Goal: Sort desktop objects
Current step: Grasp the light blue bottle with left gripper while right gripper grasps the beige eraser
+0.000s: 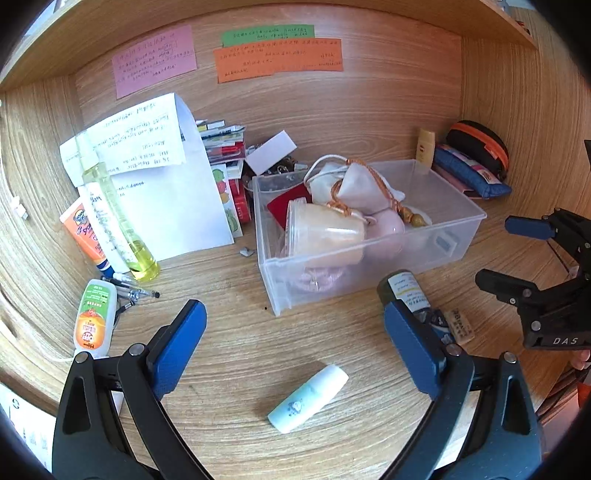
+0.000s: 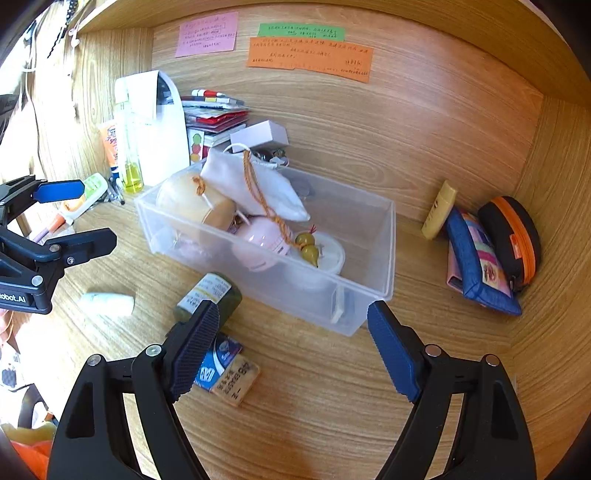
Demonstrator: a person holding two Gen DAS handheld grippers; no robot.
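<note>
Handwriting on the pink note (image 1: 153,59), green note (image 1: 267,35) and orange note (image 1: 279,59) is too small to read in either view, same w/ the white sheets (image 1: 140,144) at left. The dark green bottle (image 1: 404,290) is partly hidden behind the left gripper's (image 1: 295,334) right finger (image 1: 413,347) in left-wrist view, and in right-wrist view the right gripper's (image 2: 293,349) left finger (image 2: 194,354) covers part of it plus the blue packet (image 2: 218,360). Stuff at the bottom of the clear bin (image 1: 458,236) is blurred thru the frosted wall, the cable (image 1: 18,205) runs off the left edge, and the right gripper's body is cut off at the left-wrist view's right edge.
</note>
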